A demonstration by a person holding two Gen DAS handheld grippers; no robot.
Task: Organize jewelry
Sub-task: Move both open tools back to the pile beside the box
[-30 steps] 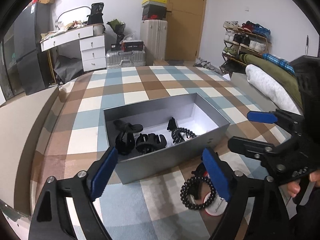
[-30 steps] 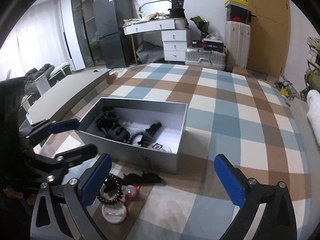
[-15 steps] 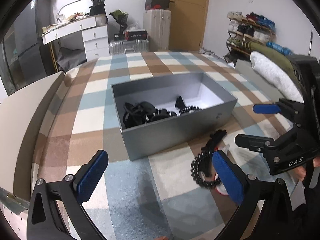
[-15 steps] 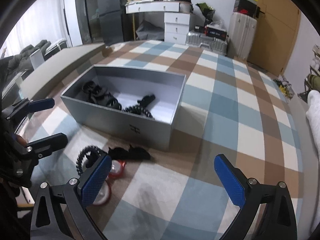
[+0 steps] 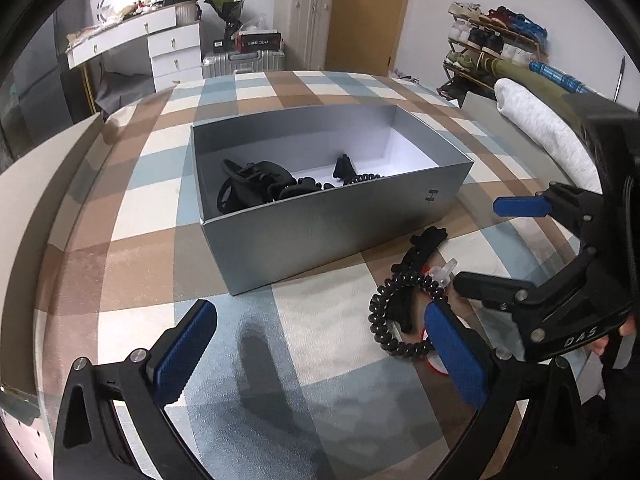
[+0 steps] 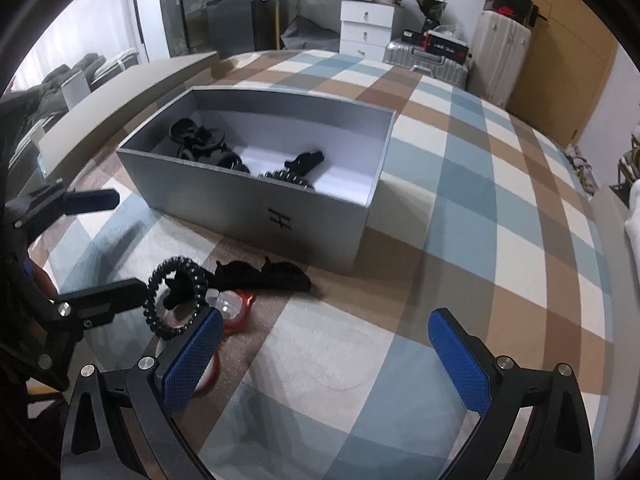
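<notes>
A grey open box (image 5: 336,220) (image 6: 256,208) stands on the checked cloth and holds black hair clips (image 5: 256,184) (image 6: 200,140) and a black coil tie (image 5: 362,178). In front of it lie a black spiral coil ring (image 5: 394,312) (image 6: 174,300), a long black hair clip (image 5: 424,246) (image 6: 260,276) and small red-rimmed clear containers (image 6: 232,310). My left gripper (image 5: 320,356) is open and empty, low over the cloth, left of the coil ring. My right gripper (image 6: 326,356) is open and empty, right of the ring.
The cloth-covered table (image 6: 480,200) drops off at its edges. Behind it stand a white dresser (image 5: 172,52), suitcases (image 5: 304,28), a shoe rack (image 5: 492,44) and a door. A white rolled blanket (image 5: 548,136) lies at the right.
Both grippers have pulled back and up from the box, so the box and the loose items sit farther ahead. Both stay open and empty.
</notes>
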